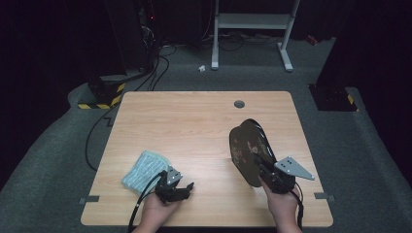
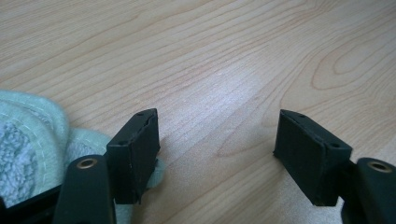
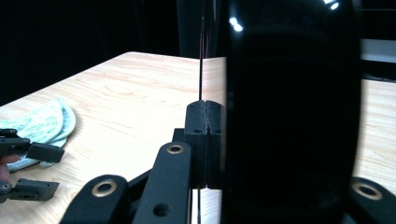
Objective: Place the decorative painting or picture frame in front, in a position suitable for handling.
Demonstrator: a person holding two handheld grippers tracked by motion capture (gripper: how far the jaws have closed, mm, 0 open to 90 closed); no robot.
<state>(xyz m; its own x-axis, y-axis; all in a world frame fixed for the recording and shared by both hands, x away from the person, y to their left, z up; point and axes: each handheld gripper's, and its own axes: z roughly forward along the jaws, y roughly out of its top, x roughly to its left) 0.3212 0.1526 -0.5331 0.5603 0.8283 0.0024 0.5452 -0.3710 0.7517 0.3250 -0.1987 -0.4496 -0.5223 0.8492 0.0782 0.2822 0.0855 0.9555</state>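
Observation:
A glossy black plate (image 1: 245, 143) with a faint pattern stands tilted on edge over the right side of the wooden table (image 1: 194, 121). My right gripper (image 1: 257, 158) is shut on its lower rim. In the right gripper view the plate (image 3: 289, 116) hides the right jaw, and the gripper (image 3: 205, 135) has its pads pressed together at the rim. A pale green cloth (image 1: 144, 170) lies folded at the front left. My left gripper (image 1: 187, 182) rests just right of it, open, with bare wood between its jaws (image 2: 217, 149). The cloth (image 2: 28, 140) touches the left jaw's outer side.
A round cable hole (image 1: 239, 104) sits near the table's far edge. On the floor beyond stand a white frame (image 1: 252, 29), cables and a yellow-and-black striped base (image 1: 104, 94). The left gripper (image 3: 32, 170) and the cloth (image 3: 46, 121) lie at the left of the right gripper view.

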